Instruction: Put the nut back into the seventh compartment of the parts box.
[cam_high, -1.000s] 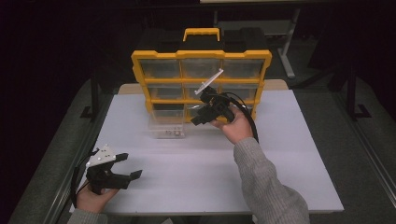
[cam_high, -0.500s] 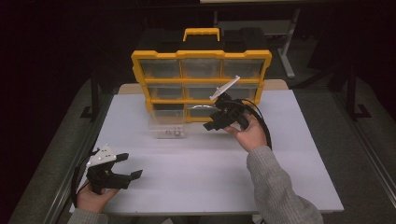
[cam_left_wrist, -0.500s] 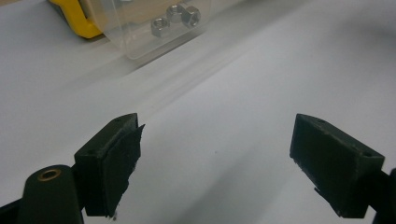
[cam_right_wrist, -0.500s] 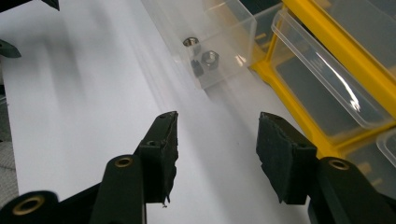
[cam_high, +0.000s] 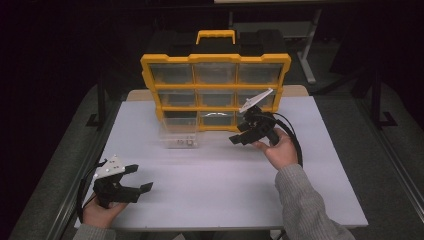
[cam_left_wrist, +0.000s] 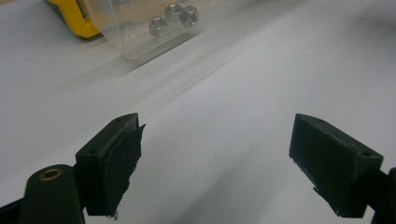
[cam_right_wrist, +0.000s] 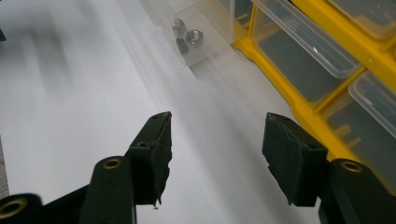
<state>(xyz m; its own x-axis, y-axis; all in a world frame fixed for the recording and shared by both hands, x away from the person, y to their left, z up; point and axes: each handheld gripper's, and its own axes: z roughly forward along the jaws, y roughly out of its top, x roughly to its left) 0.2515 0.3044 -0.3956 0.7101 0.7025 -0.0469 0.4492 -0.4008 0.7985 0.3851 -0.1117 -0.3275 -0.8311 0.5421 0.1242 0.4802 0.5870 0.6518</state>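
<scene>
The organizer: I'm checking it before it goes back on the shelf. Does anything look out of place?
Yes. One clear drawer sits out on the table in front of the yellow organizer, leaving its bottom-left slot empty. A few metal nuts lie inside it.

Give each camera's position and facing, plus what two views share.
High view: above the person's side, looking forward and down at the table and organizer; both forearms and hand-held grippers show.
Left gripper view: rides the left hand-held gripper, facing the clear bin.
Right gripper view: rides the right hand-held gripper, facing bin and organizer.
Shared: both gripper views see the bin's nuts.
</scene>
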